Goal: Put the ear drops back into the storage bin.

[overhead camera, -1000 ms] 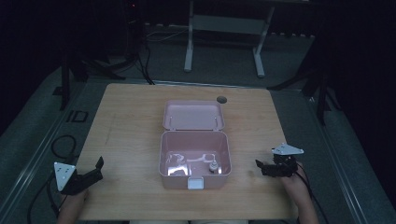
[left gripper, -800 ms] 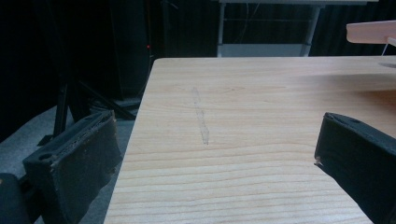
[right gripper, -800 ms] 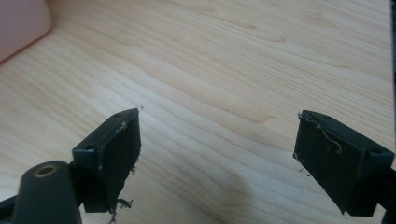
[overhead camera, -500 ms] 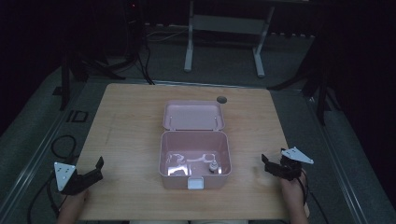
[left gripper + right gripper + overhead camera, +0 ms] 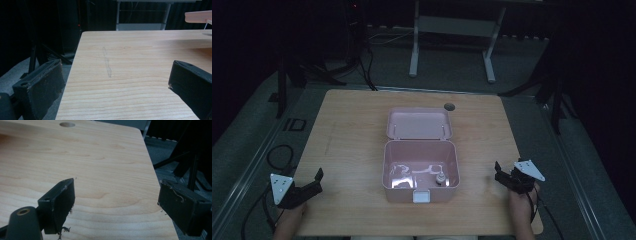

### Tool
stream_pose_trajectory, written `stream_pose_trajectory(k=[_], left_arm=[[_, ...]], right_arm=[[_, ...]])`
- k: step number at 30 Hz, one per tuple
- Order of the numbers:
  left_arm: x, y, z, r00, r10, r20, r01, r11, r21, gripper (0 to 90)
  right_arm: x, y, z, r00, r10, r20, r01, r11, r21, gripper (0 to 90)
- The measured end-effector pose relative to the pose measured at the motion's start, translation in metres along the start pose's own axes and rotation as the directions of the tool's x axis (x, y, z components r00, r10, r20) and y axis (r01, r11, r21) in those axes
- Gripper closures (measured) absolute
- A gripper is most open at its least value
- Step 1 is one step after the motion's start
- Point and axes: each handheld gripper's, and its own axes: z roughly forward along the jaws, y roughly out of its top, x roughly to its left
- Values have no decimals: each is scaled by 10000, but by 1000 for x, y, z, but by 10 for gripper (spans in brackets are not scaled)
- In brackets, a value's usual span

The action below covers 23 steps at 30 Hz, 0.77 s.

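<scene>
A pink plastic box [image 5: 420, 172] stands open at the middle of the wooden table [image 5: 352, 130], its lid [image 5: 419, 123] laid back flat behind it. Inside lie pale glossy pieces and a small round item [image 5: 439, 178]; I cannot tell what they are. My left gripper [image 5: 316, 181] rests at the near left corner, open and holding nothing. In the left gripper view its jaws [image 5: 115, 82] stand wide apart over bare wood. My right gripper [image 5: 498, 173] sits open near the right edge, to the right of the box. Its jaws [image 5: 117, 200] are spread over bare table.
A round cable hole [image 5: 449, 106] is in the table near the far edge, also seen as the hole [image 5: 67, 124] in the right gripper view. The box has a white latch [image 5: 422, 196] on its front. Dark floor, cables and a metal frame [image 5: 452, 25] surround the table.
My right gripper has shifted slightly right and toward the near edge, away from the box. The left gripper and the box have not moved.
</scene>
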Motion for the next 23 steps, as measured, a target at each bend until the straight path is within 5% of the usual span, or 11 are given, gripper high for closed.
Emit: stream_pose_trajectory(k=[6, 11, 23], left_arm=[[0, 0, 0, 10000, -15, 3, 15, 10000, -12, 4], [0, 0, 0, 10000, -33, 7, 33, 10000, -24, 4], [0, 0, 0, 10000, -51, 16, 51, 10000, -23, 4]], right_arm=[[-3, 0, -4, 9976, 590, 352, -572, 9970, -514, 136], [-6, -1, -5, 9955, 940, 130, -930, 9934, -665, 136], [-1, 0, -6, 9985, 543, 107, -532, 9950, -847, 137]])
